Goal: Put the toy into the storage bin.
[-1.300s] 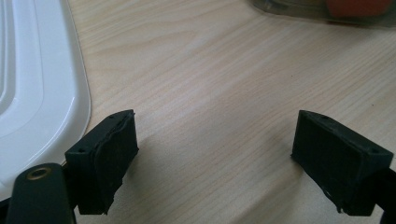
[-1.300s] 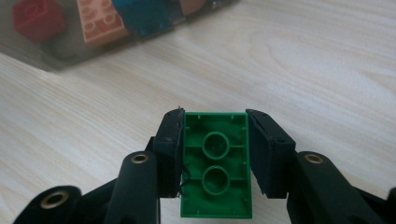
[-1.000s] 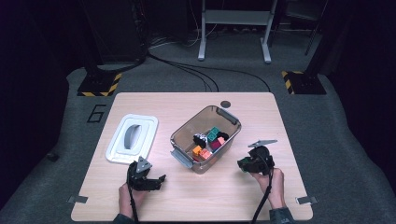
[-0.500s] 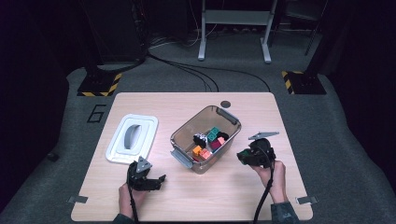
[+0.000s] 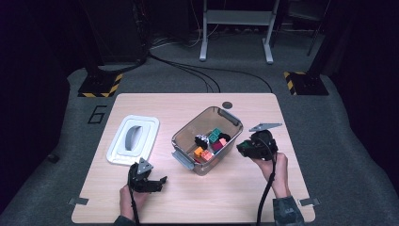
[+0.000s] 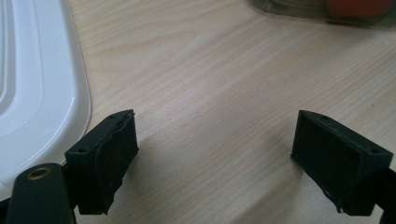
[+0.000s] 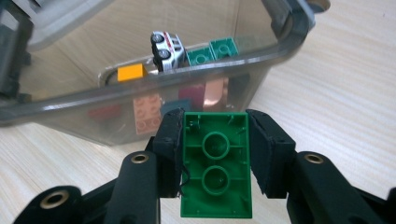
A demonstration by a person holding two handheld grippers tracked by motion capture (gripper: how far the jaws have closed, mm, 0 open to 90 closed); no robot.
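My right gripper [image 7: 215, 154] pinches a green brick [image 7: 215, 163] between its pads, the hollow underside with two round tubes facing the camera. The brick's long axis runs along the jaws, pointing toward the clear bin [image 5: 234, 123], and it sits just off the bin's near wall. Inside the bin I see a toy car [image 7: 166, 46], another green block [image 7: 212, 52] and an orange one [image 7: 130, 73]; the rest is blurred through the plastic, so I may be missing pieces. My left gripper [image 5: 153, 181] rests low on the wooden table [image 5: 244, 188], jaws spread wide with nothing between them, beside the white lid [image 5: 134, 140]. The room beyond is dark, with cables on grey floor. Compared with a second ago, my right hand has lifted and come closer to the bin; the left hasn't budged.
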